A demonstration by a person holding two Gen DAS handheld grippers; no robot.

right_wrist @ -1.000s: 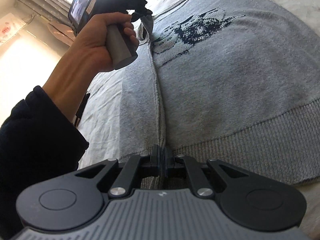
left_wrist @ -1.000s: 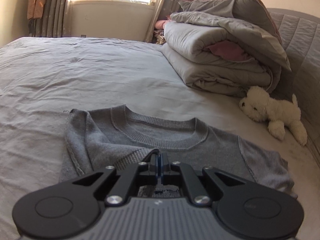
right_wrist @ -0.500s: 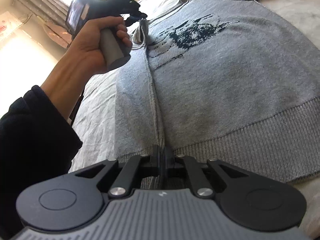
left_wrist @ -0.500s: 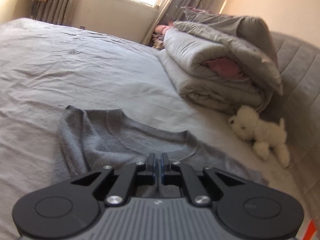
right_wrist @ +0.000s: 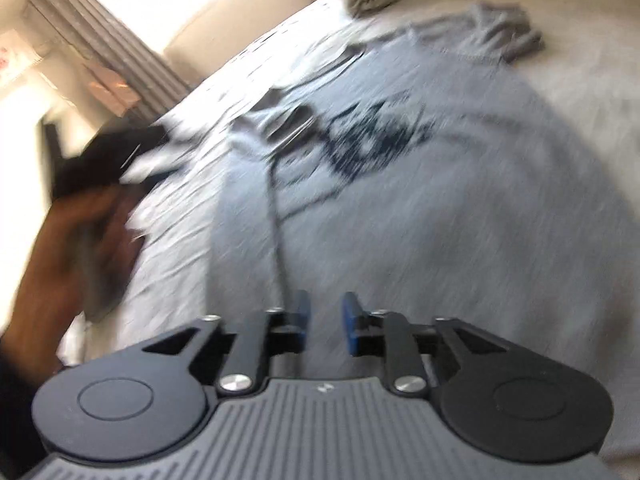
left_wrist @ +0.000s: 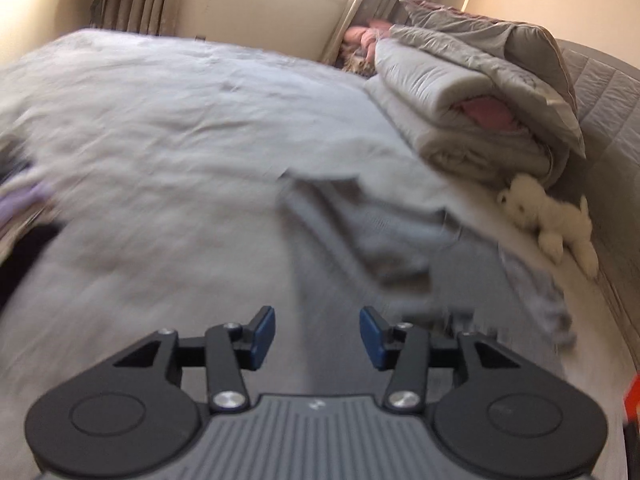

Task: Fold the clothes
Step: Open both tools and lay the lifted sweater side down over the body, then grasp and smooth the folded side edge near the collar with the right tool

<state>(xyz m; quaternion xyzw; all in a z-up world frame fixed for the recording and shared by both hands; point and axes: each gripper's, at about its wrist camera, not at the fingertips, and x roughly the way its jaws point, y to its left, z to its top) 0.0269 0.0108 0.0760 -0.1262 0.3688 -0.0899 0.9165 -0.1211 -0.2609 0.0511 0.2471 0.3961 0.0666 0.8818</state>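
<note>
A grey knit sweater [right_wrist: 420, 208] with a dark pattern on its chest lies flat on the bed, its left side folded inward along a lengthwise crease. It also shows blurred in the left wrist view [left_wrist: 384, 248]. My left gripper [left_wrist: 317, 334] is open and empty above the sweater's left edge. My right gripper [right_wrist: 325, 322] is open and empty over the sweater near its hem. The hand holding the left gripper [right_wrist: 100, 168] shows blurred at the left of the right wrist view.
The bed sheet [left_wrist: 180, 140] is pale grey and wrinkled. A folded grey duvet [left_wrist: 472, 108] is stacked at the headboard, with a white plush dog [left_wrist: 548, 220] beside it. Curtains and a window stand at the far side.
Both grippers have let go of the folded sweater edge and opened. Both have pulled back from the cloth, and the views are blurred by motion.
</note>
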